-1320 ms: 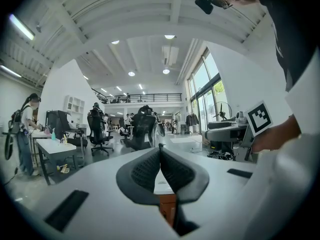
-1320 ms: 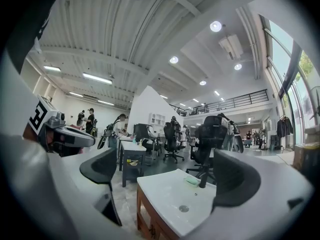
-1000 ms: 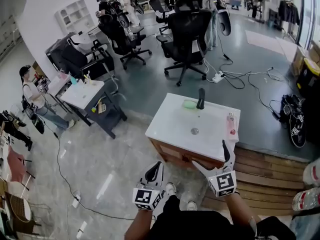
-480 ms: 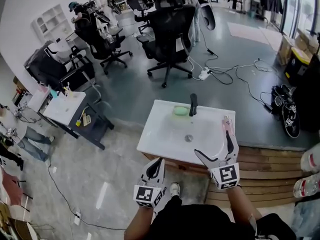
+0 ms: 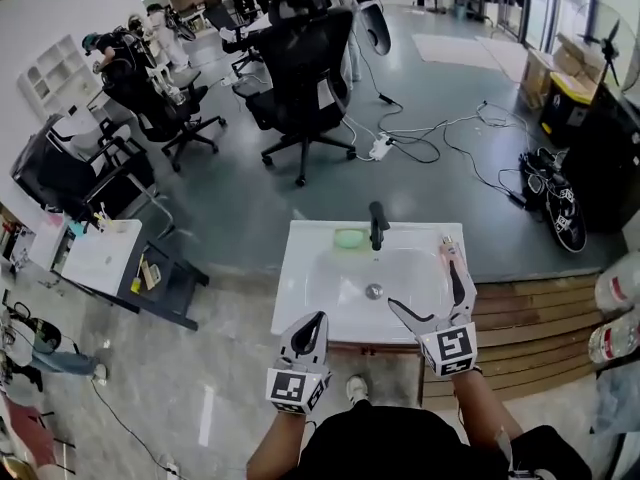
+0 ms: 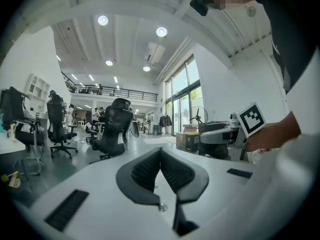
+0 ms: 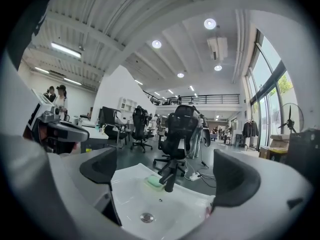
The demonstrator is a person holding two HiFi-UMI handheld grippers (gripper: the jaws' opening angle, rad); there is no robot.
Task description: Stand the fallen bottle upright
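A pink bottle (image 5: 444,247) lies on its side on the right rim of the white sink (image 5: 300,288); my right gripper's upper finger hides part of it. In the right gripper view only a pink sliver of the bottle (image 7: 208,214) shows beside the right jaw. My right gripper (image 5: 425,286) is open over the sink's front right, just short of the bottle, with nothing between its jaws (image 7: 170,174). My left gripper (image 5: 312,324) is shut and empty at the sink's front edge, its jaws meeting in the left gripper view (image 6: 160,153).
A black faucet (image 5: 376,224) stands at the back of the basin, with a green soap (image 5: 349,238) to its left and a drain (image 5: 373,291) in the middle. Wooden steps (image 5: 530,313) lie to the right. Office chairs (image 5: 300,78) and floor cables (image 5: 440,133) are beyond.
The sink has come nearer and more centred under me. My right gripper has reached forward over the sink's right side towards the bottle. The left gripper stays shut.
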